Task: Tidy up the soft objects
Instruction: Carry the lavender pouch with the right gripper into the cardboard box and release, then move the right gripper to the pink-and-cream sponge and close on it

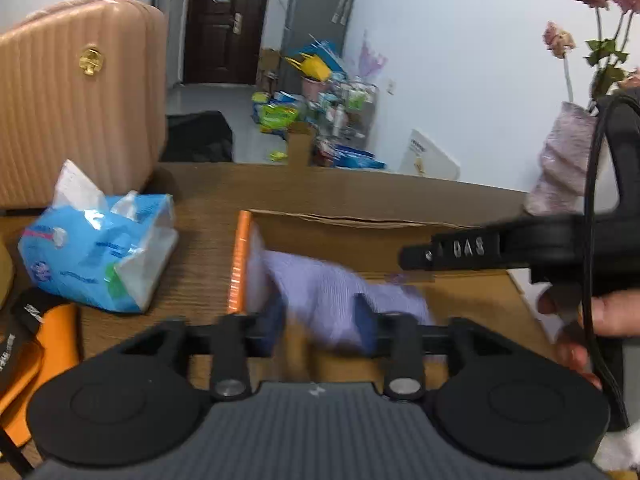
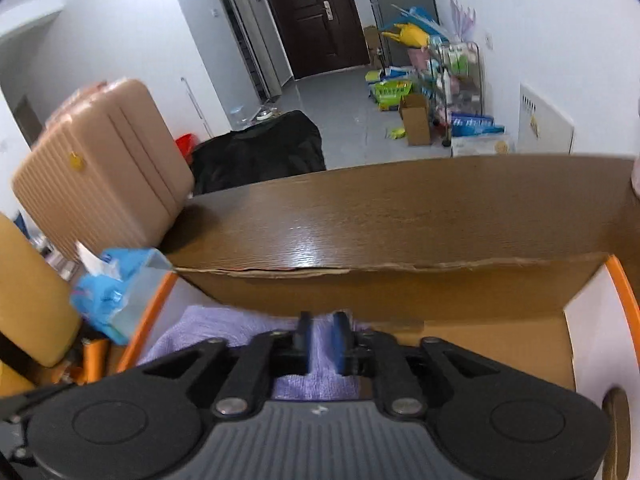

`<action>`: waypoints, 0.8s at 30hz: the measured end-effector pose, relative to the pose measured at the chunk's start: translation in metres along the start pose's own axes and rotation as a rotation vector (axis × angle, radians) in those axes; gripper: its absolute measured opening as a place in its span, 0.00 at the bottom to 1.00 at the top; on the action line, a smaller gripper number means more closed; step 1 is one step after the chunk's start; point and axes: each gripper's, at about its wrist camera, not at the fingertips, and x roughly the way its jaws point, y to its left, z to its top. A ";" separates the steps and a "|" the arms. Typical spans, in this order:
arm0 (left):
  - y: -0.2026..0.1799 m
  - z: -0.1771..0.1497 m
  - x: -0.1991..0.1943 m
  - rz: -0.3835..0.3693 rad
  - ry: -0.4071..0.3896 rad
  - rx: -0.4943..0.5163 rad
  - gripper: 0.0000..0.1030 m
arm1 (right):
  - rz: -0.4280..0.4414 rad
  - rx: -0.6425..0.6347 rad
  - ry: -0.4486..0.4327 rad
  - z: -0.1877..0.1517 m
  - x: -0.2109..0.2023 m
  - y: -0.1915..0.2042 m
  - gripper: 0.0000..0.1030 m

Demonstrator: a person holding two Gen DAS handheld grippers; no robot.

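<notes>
A lilac towel (image 1: 332,292) lies in an open cardboard box (image 1: 360,236) with orange edges on a wooden table. My left gripper (image 1: 320,324) hovers over the box's near side; its blue pads (image 1: 276,320) stand apart, open, with the blurred towel just beyond them. In the right wrist view the towel (image 2: 224,332) lies at the box's left end. My right gripper (image 2: 323,340) is above it, its pads (image 2: 342,342) a narrow gap apart with towel showing between them; whether it pinches the cloth is unclear. The right gripper's black body (image 1: 500,246) also shows in the left wrist view.
A blue tissue pack (image 1: 96,256) lies left of the box. A pink ribbed suitcase (image 1: 76,96) stands behind it. A vase with dried roses (image 1: 568,160) stands at the table's right end. Orange and black items (image 1: 40,352) lie at the near left. The box's far flap (image 2: 400,268) stands upright.
</notes>
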 end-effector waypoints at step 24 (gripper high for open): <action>-0.006 -0.094 -0.256 0.058 -0.277 0.136 0.96 | -0.030 -0.144 -0.466 -0.152 -0.315 -0.025 0.82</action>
